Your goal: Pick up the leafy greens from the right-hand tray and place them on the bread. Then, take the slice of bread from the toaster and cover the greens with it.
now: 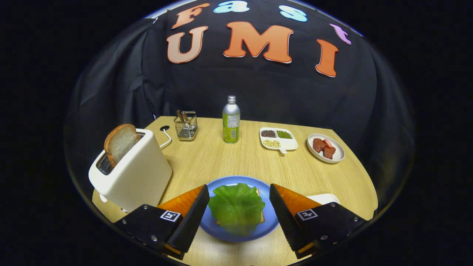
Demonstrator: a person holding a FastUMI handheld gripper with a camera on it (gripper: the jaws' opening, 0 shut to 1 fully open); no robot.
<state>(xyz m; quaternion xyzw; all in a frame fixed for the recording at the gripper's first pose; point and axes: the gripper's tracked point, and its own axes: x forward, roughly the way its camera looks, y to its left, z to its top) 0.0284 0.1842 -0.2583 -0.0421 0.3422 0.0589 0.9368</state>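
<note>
Half the job looks done from where I sit. The leafy greens point(237, 208) lie flat on the bread point(260, 207), which rests on the blue plate point(221, 227) between my gripper point(239, 208) fingers. The gripper is spread wide with nothing in its grasp; both fingers stand apart from the greens, one on either side of the plate.

Left to do, as I judge it: fetch the slice of bread point(120, 142) that stands up out of the toaster point(135, 171), off to the left of the fingers, and lay it over the greens. That slice is untouched so far.

Beyond the plate on the surface point(229, 159): a bottle point(231, 120), a wire basket point(186, 125), a divided dish of beans and grains point(278, 139), and a small plate of red meat pieces point(326, 147).

Hard to make out:
- The bread under the greens shows only as a thin edge and a corner; I cannot tell its full outline.
- The white tray point(323, 198) to the right is mostly hidden behind the right finger, so what it holds is unknown.
- The toaster's near lower corner is cut off by the left finger.
- What is in the wire basket is too small to name.
</note>
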